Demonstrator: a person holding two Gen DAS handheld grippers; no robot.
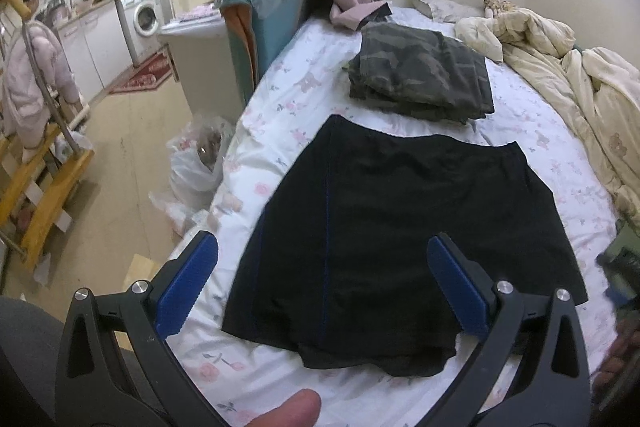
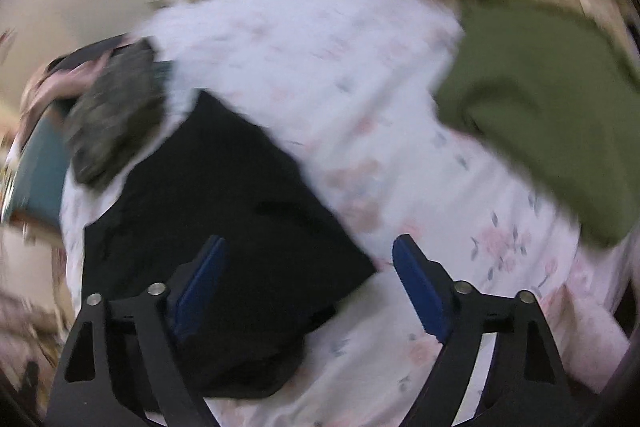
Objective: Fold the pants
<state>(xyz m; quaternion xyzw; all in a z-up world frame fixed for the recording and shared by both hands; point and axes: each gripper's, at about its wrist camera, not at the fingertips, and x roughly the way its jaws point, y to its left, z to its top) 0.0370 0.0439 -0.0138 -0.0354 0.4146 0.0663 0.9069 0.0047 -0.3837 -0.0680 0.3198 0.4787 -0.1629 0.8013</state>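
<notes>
**Black shorts flat on the bed, both claws spread and empty**

The black shorts (image 1: 400,227) lie spread flat on the flowered bedsheet (image 1: 288,87), waistband toward the far side, hems toward the near edge of the bed. A thin blue seam line runs down one side. The cloth looks thin, soft and light, probably a smooth sports fabric: it should drape and slide rather than hold a crease, and a fold may creep open unless it is laid down and pressed flat. Nothing about it is fragile. The best hold is likely a pinch at the corners, at a hem or at the end of the waistband, taking all layers at once so the underside does not lag behind.

The left gripper (image 1: 322,283) hovers over the near hem with its jaws spread wide and nothing between the blue pads (image 1: 188,283). The right gripper (image 2: 310,287), in a heavily blurred right wrist view, also stands open, above the near corner of the shorts (image 2: 224,227); its pads do not appear to press on the cloth.

Beyond the shorts, a folded camouflage garment (image 1: 420,75) rests on the sheet. A rumpled cream quilt (image 1: 560,67) lies along the wall side, and an olive-green garment (image 2: 540,127) sits beside it.
</notes>
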